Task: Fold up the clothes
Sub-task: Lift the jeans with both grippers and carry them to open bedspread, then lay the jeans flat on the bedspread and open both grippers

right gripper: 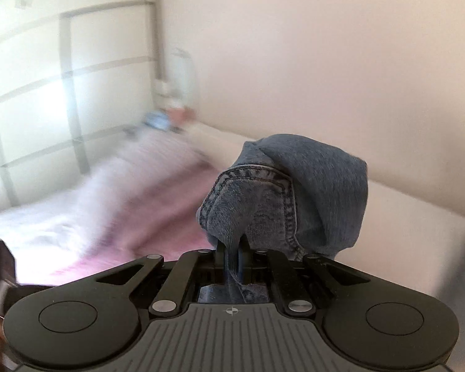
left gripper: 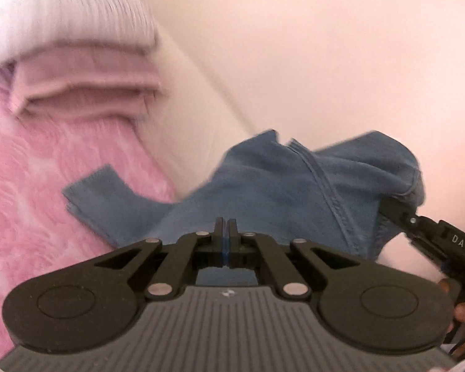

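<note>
The left hand-held gripper (left gripper: 226, 232) has its two black fingers pressed together on an edge of a blue denim garment with stitched seams (left gripper: 272, 186), a thin line of blue cloth showing between them. The garment hangs stretched in the air between the two tools, above a fluffy pink bed cover (left gripper: 37, 204) and in front of a pale wall (left gripper: 325, 46). The right hand-held gripper (right gripper: 231, 248) pinches a bunched fold of the same denim (right gripper: 294, 186), which bulges over its fingertips. In the left wrist view, a stack of folded pink and white ribbed knitwear (left gripper: 77, 71) lies on the bed cover, near the wall. A white wardrobe (right gripper: 31, 77) stands blurred beyond the bed.
</note>
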The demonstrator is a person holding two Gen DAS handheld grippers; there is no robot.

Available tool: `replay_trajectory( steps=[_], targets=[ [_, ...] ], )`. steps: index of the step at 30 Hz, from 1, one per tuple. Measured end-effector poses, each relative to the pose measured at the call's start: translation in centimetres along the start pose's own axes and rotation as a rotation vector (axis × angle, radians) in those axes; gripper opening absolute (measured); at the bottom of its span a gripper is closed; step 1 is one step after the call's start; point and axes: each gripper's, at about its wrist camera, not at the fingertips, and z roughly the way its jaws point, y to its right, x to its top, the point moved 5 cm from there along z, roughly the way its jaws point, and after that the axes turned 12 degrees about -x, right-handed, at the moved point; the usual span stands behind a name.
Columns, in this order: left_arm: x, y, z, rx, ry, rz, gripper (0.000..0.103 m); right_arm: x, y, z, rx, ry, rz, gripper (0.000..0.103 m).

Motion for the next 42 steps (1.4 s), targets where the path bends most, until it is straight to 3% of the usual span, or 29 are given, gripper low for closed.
replay_trajectory(
  steps=[6,8,12,20,23,26,28,29,30,32,34,38,40,42],
  targets=[
    [0.7,2.9,-16.7,0.145,0.271,0.028,0.000,2.5,-13.7,-5.4,0.353,0.058,-0.026,0.003],
    [0.8,4.6,-24.0,0.238,0.368,0.052,0.000,3.8,-18.0,-7.5,0.463,0.068,-0.008,0.003],
    [1.8,9.0,-34.7,0.419,0.488,0.103,0.000,6.7,-26.0,-12.5,0.659,0.111,0.039,0.003],
    [3.6,18.2,-56.6,0.783,0.721,0.203,0.000,12.7,-37.9,-22.2,0.882,0.193,0.208,0.003],
    [2.5,16.6,-58.5,0.894,0.662,0.132,0.000,13.9,-42.0,-24.9,0.903,0.208,0.233,0.004],
    [1.4,15.2,-60.4,1.003,0.600,0.061,0.000,11.7,-47.3,-23.1,0.769,0.098,-0.003,0.009],
    [0.6,14.2,-61.6,1.074,0.557,0.012,0.000,7.8,-50.0,-20.0,0.678,-0.080,-0.236,0.051],
    [0.2,13.8,-62.3,1.110,0.535,-0.012,0.000,5.4,-50.4,-18.6,0.649,-0.170,-0.317,0.053],
    [-0.3,13.3,-62.9,1.144,0.512,-0.037,0.000,3.1,-50.3,-17.6,0.633,-0.240,-0.374,0.053],
    [-3.4,11.2,-61.9,1.169,0.392,-0.121,0.000,-1.3,-49.1,-17.0,0.622,-0.339,-0.447,0.053],
    [-6.7,9.5,-60.5,1.166,0.305,-0.191,0.000,-5.2,-47.8,-17.4,0.614,-0.395,-0.530,0.053],
    [-13.6,6.9,-57.1,1.162,0.154,-0.274,0.000,-12.1,-43.5,-19.8,0.611,-0.411,-0.705,0.053],
    [-14.9,5.6,-54.9,1.173,0.093,-0.270,0.000,-14.5,-41.4,-20.7,0.611,-0.391,-0.779,0.053],
    [-17.1,6.7,-53.7,1.179,0.064,-0.247,0.001,-16.8,-39.3,-21.6,0.610,-0.389,-0.819,0.053]
  ],
)
